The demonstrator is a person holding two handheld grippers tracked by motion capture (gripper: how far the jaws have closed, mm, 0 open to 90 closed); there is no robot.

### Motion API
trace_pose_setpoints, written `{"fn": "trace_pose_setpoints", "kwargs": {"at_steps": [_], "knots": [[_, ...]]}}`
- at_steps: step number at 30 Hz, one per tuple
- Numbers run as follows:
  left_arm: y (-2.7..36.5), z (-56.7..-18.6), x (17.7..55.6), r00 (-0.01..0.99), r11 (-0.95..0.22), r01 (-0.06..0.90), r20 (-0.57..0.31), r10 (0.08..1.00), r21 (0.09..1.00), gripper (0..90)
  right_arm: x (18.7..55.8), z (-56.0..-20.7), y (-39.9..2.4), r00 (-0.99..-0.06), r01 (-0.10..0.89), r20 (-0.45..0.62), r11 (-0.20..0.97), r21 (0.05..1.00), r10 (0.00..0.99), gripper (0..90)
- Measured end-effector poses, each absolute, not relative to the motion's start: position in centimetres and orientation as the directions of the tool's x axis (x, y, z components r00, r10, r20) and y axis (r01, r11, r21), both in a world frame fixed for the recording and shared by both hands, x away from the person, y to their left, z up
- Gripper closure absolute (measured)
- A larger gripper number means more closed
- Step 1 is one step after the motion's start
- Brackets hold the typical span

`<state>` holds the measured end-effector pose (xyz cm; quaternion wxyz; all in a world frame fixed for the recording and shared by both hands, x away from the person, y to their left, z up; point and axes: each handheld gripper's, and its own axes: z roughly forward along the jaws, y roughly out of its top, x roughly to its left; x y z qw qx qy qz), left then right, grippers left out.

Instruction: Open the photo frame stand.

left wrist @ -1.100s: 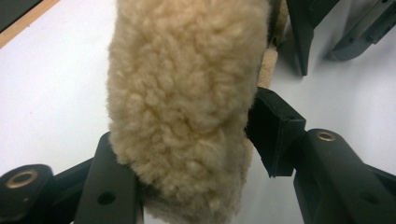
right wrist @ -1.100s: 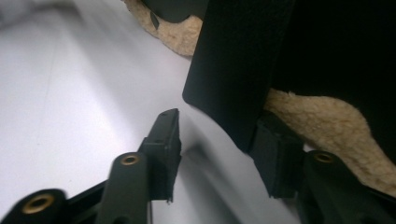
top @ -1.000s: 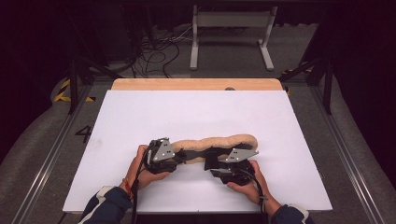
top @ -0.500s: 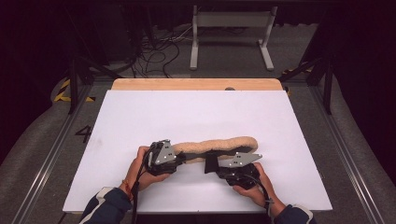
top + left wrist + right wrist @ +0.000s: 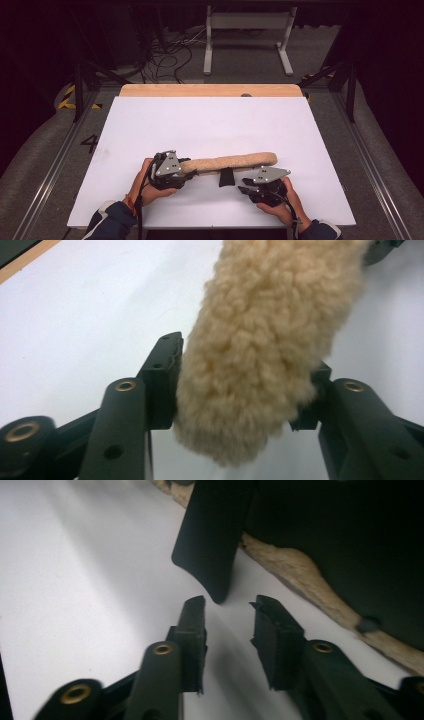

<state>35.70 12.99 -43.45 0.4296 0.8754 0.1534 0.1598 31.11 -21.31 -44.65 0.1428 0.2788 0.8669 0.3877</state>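
Right tongs [image 5: 246,188], nearest, stand parted with nothing between them — their jaws have just been opening — and the short black flap [image 5: 212,535] hanging off the pad lies just ahead of the tips, untouched. Left tongs [image 5: 186,169] are clamped on the near end of the long tan fleecy strap pad [image 5: 230,162], which lies flat across the white worktop [image 5: 210,120], its far end free. Risks, as I judge them: one grip alone — any pull by the left drags or swings the pad, moving the flap off the right tongs' line. Closing from here could pinch only the flap's tip, which may slip out; fleece compresses, so the left hold may creep.
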Motion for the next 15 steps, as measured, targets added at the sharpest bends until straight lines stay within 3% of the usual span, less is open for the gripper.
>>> {"fn": "trace_pose_setpoints", "kwargs": {"at_steps": [15], "knots": [[16.6,-44.4,34.3,0.885,-0.572,0.221,0.085,0.458,0.790,25.7,30.1,-43.9,-24.8,-0.737,0.417,-0.040,0.501,0.758,0.675,50.8]]}}
